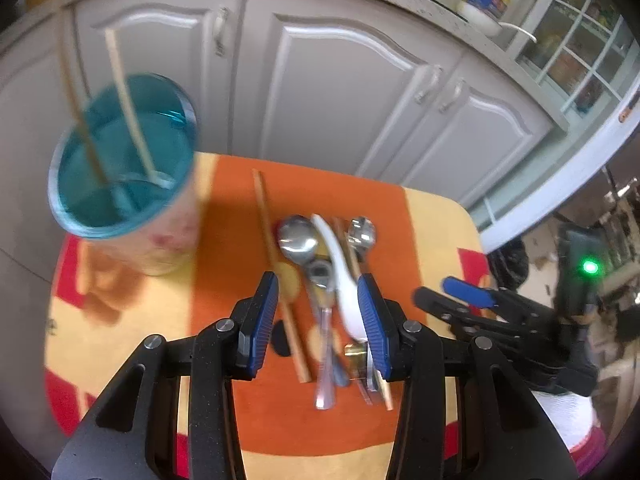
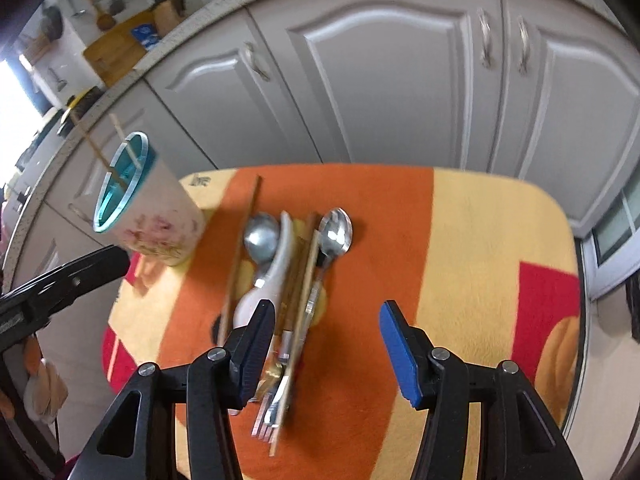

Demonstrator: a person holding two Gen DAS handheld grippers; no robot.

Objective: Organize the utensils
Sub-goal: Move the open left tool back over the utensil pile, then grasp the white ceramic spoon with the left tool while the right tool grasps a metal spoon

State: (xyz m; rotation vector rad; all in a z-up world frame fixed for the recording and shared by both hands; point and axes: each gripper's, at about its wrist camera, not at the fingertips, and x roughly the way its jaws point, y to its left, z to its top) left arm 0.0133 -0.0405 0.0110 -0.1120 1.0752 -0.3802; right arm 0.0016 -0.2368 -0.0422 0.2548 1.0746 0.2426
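Left and right wrist views of a small table covered by an orange, yellow and red cloth (image 2: 460,240), set before grey cabinet doors (image 2: 384,80). The left gripper (image 1: 318,316) hovered above the utensil pile with its jaws spread wide, gripping nothing; its blue pads (image 1: 262,320) flanked the pile from above. The right gripper (image 2: 326,344) was likewise spread and empty, positioned over the near end of the pile and the cloth to its right. The pile lay at the cloth's centre: a large metal spoon (image 1: 298,240), a smaller metal spoon (image 2: 336,236), a white ceramic spoon (image 1: 340,272), a fork (image 2: 270,420) and several wooden chopsticks, overlapping one another. One chopstick (image 1: 276,268) lay just beside the pile on its left. A cup with a blue interior (image 1: 124,160) stood at the table's far left corner, holding two chopsticks (image 1: 128,108) that leaned upright against its rim. Motion blur obscured finer detail.
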